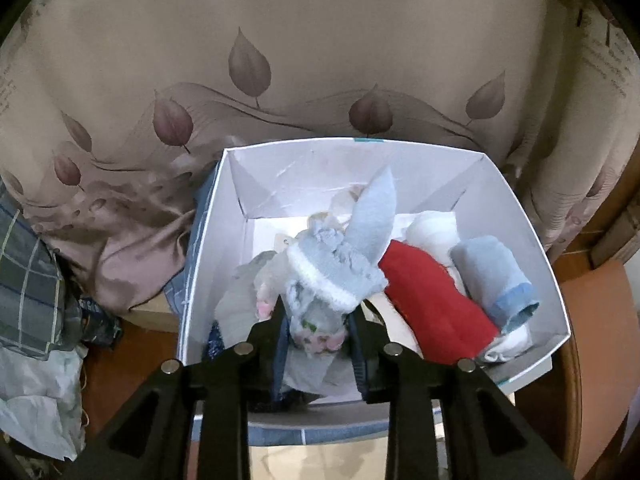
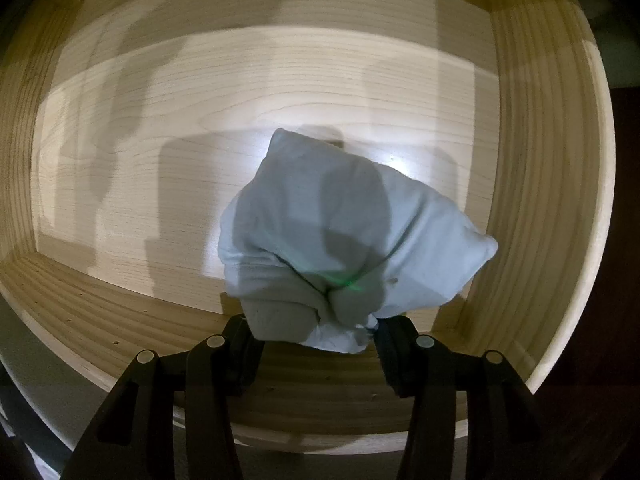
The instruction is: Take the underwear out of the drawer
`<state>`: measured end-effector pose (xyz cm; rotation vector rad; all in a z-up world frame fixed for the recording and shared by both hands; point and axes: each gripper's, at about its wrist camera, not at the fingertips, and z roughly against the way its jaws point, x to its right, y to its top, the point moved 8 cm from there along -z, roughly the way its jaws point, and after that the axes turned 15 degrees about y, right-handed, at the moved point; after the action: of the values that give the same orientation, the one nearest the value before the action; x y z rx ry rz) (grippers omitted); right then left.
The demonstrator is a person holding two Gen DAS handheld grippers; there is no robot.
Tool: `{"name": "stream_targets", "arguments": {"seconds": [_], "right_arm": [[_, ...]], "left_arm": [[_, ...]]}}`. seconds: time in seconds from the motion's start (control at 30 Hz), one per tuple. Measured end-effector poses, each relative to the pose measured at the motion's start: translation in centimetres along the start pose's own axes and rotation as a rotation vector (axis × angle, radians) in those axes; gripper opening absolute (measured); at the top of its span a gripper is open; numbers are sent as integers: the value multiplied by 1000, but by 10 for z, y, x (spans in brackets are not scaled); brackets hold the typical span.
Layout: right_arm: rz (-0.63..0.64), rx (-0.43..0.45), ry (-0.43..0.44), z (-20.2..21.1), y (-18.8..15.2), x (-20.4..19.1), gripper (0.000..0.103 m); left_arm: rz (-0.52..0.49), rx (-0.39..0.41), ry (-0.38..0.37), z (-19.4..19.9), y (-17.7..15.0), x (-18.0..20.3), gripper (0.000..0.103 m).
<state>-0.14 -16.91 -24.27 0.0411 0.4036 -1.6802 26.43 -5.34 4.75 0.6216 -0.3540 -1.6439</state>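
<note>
My right tongs (image 2: 316, 340) pinch a pale blue folded underwear (image 2: 344, 236) over the wooden drawer (image 2: 120, 312). My left tongs (image 1: 316, 320) stand narrowly parted around a grey-and-white knitted bundle (image 1: 332, 276) in the white box (image 1: 520, 216), beside a red roll (image 1: 436, 300); actual contact is hard to judge.

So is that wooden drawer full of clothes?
No. In the right wrist view the wooden drawer shows bare boards, and the only garment is the pale bundle pinched by the right hand-held gripper.
</note>
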Motion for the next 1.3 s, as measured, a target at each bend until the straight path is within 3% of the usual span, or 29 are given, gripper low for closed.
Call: {"name": "stream_targets", "arguments": {"seconds": [0.2,0.4,0.67,1.0,1.3], "right_arm": [[1,0,1,0,0,1,48],[0,0,0,0,-1,1,48],[2,0,-1,-1,0,0,48],[25,17,-7,1,4,-12,40],[26,64,21,14,7,-13,34]], "left_arm": [[0,-14,12,-6,3,2,34],[39,-1,-31,13,2,-8,55],[75,29,-38,51,-17,-41,55],[64,29,64,66,-93,-82,55],[116,-79,104,31,-178,-83,55]]}}
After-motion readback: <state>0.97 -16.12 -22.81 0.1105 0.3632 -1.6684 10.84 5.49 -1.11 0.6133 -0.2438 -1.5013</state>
